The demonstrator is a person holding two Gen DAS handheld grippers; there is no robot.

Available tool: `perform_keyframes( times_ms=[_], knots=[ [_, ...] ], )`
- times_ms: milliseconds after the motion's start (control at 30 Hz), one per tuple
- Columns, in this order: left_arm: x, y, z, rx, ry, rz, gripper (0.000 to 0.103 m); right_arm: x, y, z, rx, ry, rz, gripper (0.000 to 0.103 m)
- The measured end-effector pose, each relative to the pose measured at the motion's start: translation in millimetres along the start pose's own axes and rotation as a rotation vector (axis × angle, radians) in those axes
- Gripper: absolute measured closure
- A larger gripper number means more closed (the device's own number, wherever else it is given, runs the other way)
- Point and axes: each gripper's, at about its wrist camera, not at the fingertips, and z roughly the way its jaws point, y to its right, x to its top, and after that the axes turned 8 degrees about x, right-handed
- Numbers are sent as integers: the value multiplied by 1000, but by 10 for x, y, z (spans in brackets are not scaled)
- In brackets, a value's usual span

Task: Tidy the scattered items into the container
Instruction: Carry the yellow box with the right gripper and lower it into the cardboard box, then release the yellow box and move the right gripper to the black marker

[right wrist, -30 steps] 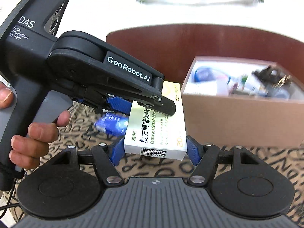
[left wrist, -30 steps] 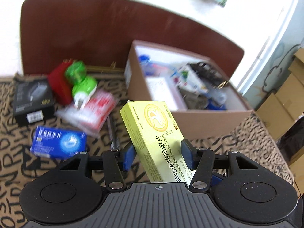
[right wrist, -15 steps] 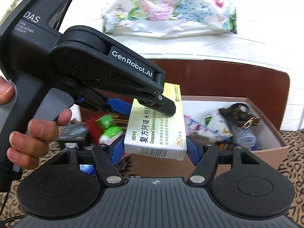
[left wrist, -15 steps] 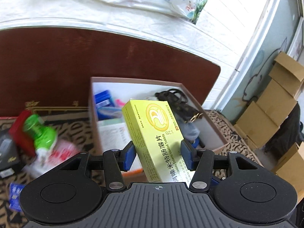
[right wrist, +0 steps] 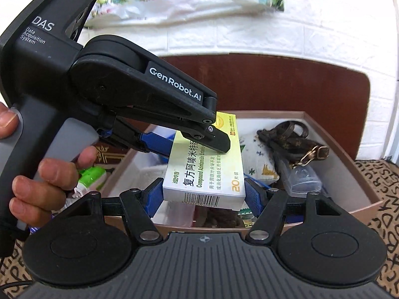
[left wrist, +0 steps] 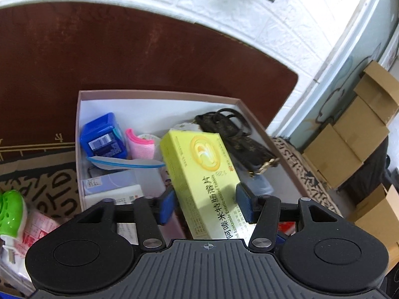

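**A:** What have I got in the tools?

**B:** Both are clamped on the same yellow medicine carton (left wrist: 199, 174). My left gripper (left wrist: 205, 204) pinches it across its width with the blue pads pressed to either side. My right gripper (right wrist: 203, 195) has the barcode end squeezed between its pads. In the right wrist view the left tool reaches in from the side, a hand (right wrist: 47, 174) on its handle.

**A:** And where's the carton?

**B:** In the air, over the open container (right wrist: 349, 174), tilted, touching nothing below as far as I can tell. The box is already crowded: a blue box (left wrist: 104, 137), a pink piece (left wrist: 139, 144), a brown strap (left wrist: 237, 134), a clear plastic case (right wrist: 301, 177).

**A:** What worries you?

**B:** Letting go unevenly. If one tool opens first, I'd expect the carton to swing on the other and land crooked on the strap or against the wall. Dropping from this height onto the pile could bounce it out onto the patterned cloth (right wrist: 379, 186). A green plug-in device (left wrist: 11, 211) waits outside, so tidying isn't finished.
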Motion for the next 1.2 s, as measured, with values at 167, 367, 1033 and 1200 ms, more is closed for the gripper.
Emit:
perform_keyframes(
  times_ms=[167,367,1033,1200],
  knots=[
    [-101,-128,-112,66,87,23,11,-92,-41,81,-48,-7,-67,18],
    [-173,-240,-135,92,61,5,10,-104,-114,68,-45,-2,-60,20],
    [-317,-96,-365,159,85,63,3,-61,-197,-128,-54,39,-59,14],
    [-425,-55,-542,180,85,56,0,-61,-257,-264,-19,58,-63,7]
  ],
)
